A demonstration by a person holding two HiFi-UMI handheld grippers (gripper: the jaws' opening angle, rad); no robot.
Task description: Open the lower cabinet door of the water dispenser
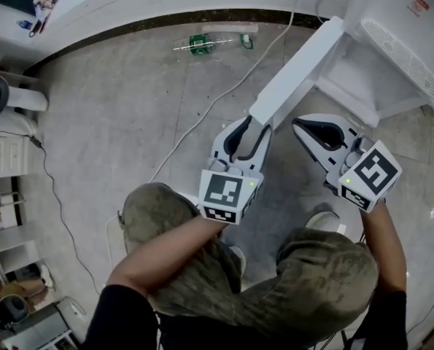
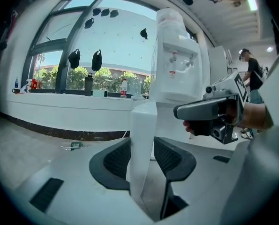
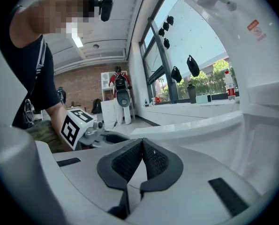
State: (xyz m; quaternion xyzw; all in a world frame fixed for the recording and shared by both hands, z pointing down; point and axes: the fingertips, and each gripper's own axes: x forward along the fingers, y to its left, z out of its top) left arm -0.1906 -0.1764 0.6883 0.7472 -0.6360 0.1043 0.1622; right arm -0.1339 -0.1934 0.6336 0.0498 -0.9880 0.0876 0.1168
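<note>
While L gripper (image 1: 253, 128) pinches its edge, white cabinet door (image 1: 300, 64) stands open.

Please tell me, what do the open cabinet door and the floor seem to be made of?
The cabinet door is probably plastic, white, smooth and slightly glossy: it is a thin, even panel with rounded edges and soft reflections. The floor looks like concrete or stone tile, grey and matt: its surface is mottled and cloudy. Which of the two it is cannot be told.
</note>
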